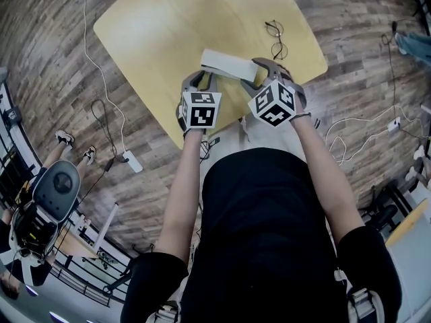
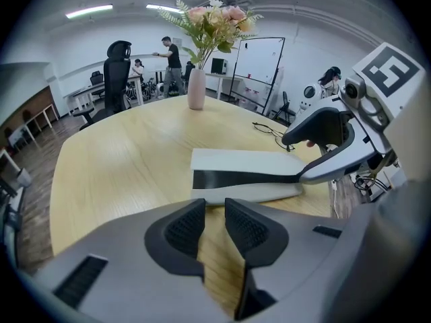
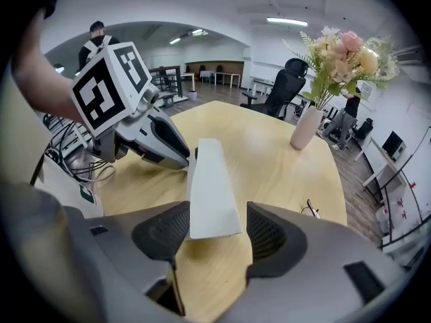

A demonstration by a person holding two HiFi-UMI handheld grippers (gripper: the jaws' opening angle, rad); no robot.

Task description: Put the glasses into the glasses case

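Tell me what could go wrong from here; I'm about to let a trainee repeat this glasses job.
1. The right gripper has its jaws apart around one end of the case, not clamped, so the case may slide on the table if it is nudged.
2. The glasses look thin-framed and lie flat, away from the case; a hard pinch could bend them, and a shallow one could miss.

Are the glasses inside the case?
No: in the head view the glasses lie bare on the table, beyond the glasses case and apart from it.
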